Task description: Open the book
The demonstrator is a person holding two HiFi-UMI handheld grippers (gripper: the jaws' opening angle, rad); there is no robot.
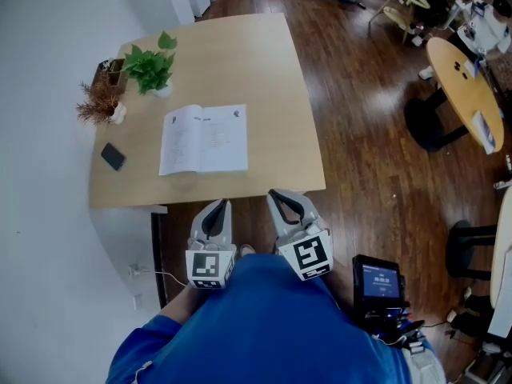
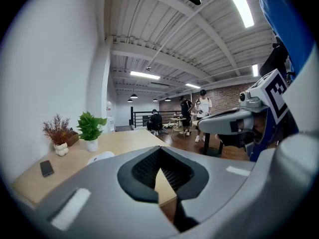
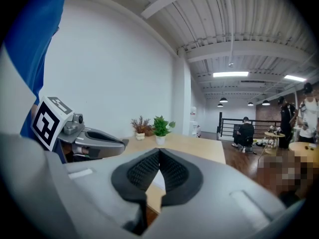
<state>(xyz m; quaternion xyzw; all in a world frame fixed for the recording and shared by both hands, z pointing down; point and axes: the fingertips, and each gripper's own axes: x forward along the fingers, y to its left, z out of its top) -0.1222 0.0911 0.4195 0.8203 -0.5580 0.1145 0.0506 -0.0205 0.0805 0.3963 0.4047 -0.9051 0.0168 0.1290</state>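
Our grey left tongs (image 1: pixel 218 206) and right tongs (image 1: pixel 278 196) are clenched, empty; the white open paper book (image 1: pixel 204 138) lies farther off, nearer the left one.

Open book (image 1: pixel 203 139) on wooden table (image 1: pixel 240 54) (pages up), dark phone (image 1: pixel 113 156) nearby

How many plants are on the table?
2. A green leafy plant in a white pot stands at the far left corner of the wooden table; a dried brown plant in a white vase beside it, at the left edge.
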